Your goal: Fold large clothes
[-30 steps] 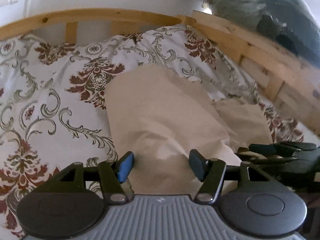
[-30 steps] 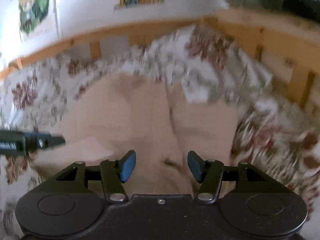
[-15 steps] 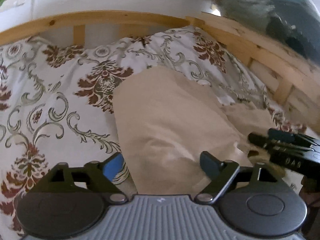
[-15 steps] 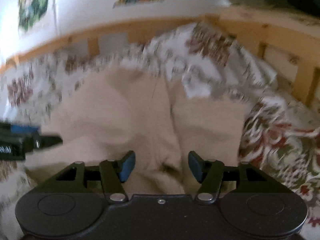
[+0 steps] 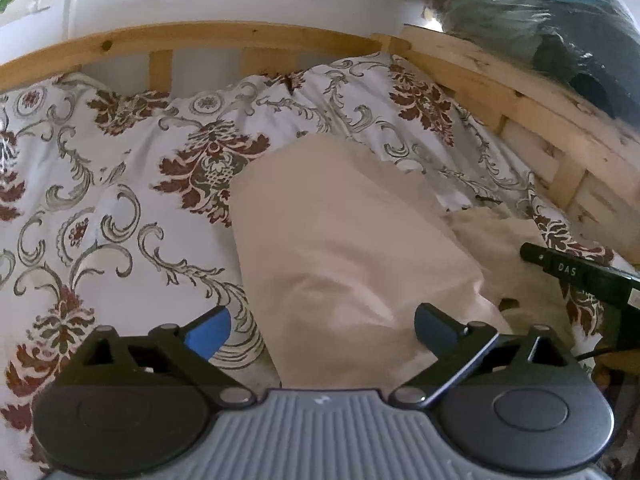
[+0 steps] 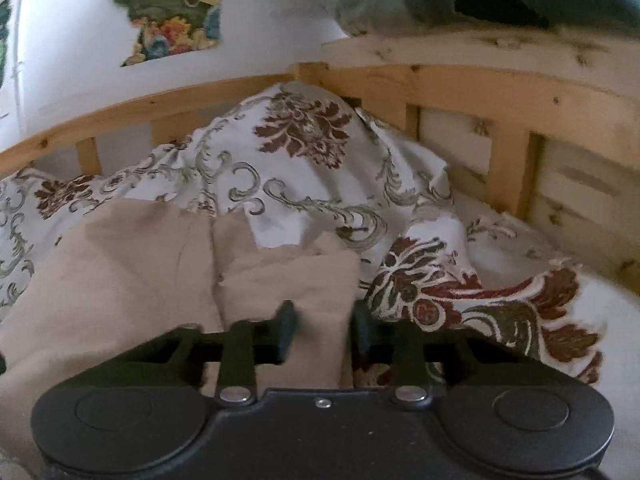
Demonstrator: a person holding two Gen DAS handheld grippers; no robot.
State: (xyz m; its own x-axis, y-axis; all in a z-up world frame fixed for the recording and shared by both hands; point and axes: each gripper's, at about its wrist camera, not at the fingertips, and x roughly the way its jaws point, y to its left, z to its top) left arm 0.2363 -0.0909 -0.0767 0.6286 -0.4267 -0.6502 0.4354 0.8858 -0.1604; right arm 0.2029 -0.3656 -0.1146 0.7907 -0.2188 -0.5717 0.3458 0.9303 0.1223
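A beige garment lies on a floral bedspread, folded lengthwise, running away from me. My left gripper is wide open, its fingers either side of the garment's near end. In the right wrist view the same beige garment fills the lower left. My right gripper has its fingers narrowed around a fold of the garment's right edge; cloth sits between them. The right gripper's black tip shows at the right of the left wrist view.
A wooden slatted bed frame runs along the back and right side. The bedspread bunches up in a mound toward the corner. A plastic-wrapped dark bundle sits above the right rail. Posters hang on the white wall.
The left gripper's jaws have opened wider. The right gripper has moved to the right edge of the garment and its jaws have narrowed onto a fold of cloth.
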